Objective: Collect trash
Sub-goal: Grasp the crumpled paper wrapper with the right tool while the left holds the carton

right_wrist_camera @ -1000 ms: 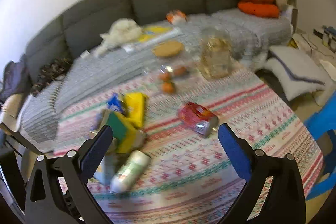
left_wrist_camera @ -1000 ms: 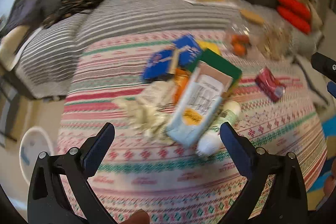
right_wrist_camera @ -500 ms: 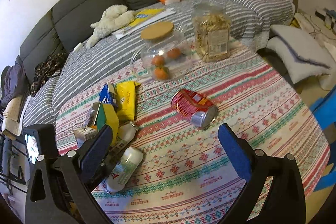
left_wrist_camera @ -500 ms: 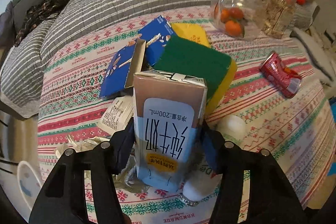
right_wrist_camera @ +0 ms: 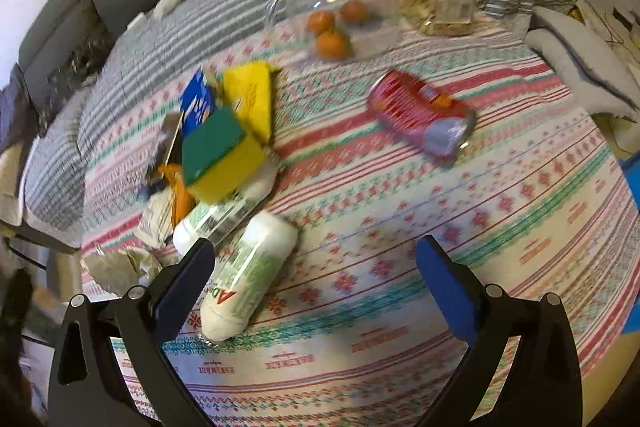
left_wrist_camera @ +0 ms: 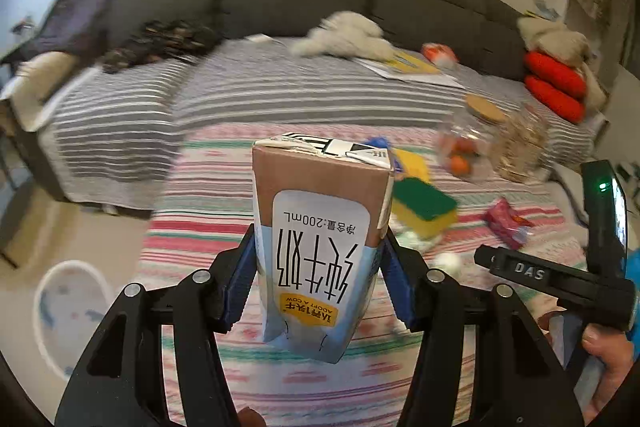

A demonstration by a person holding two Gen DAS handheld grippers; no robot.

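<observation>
Holding the milk carton point(left_wrist_camera: 320, 247) tight is the big job right now. The left gripper point(left_wrist_camera: 318, 283) has just been closing, and now its two blue pads press on the carton's two sides, near the bottom end of the box. The carton sits up above the striped tablecloth point(left_wrist_camera: 208, 227), not touching it. It looks a bit tilted and its print is upside down.

To do this step well, I think the squeeze should stay firm but not so hard that the soft box gets crushed. If any milk is left inside, a hard squeeze could push it out. The carton should be carried smoothly to wherever the trash goes. A round white bin-like thing point(left_wrist_camera: 72, 307) shows on the floor at the left, but I cannot tell for sure that it is the trash can.

The left gripper points forward and slopes down toward the table edge.

The right gripper point(right_wrist_camera: 316, 271) is wide open with nothing between its pads. It points steeply down at the table, and its left finger is right beside a white bottle point(right_wrist_camera: 248, 275) lying on its side. I guess the bottle could be picked up next. A red can point(right_wrist_camera: 420, 115) lies well apart from it, and a green and yellow sponge point(right_wrist_camera: 220, 151) rests on the pile of wrappers.
</observation>
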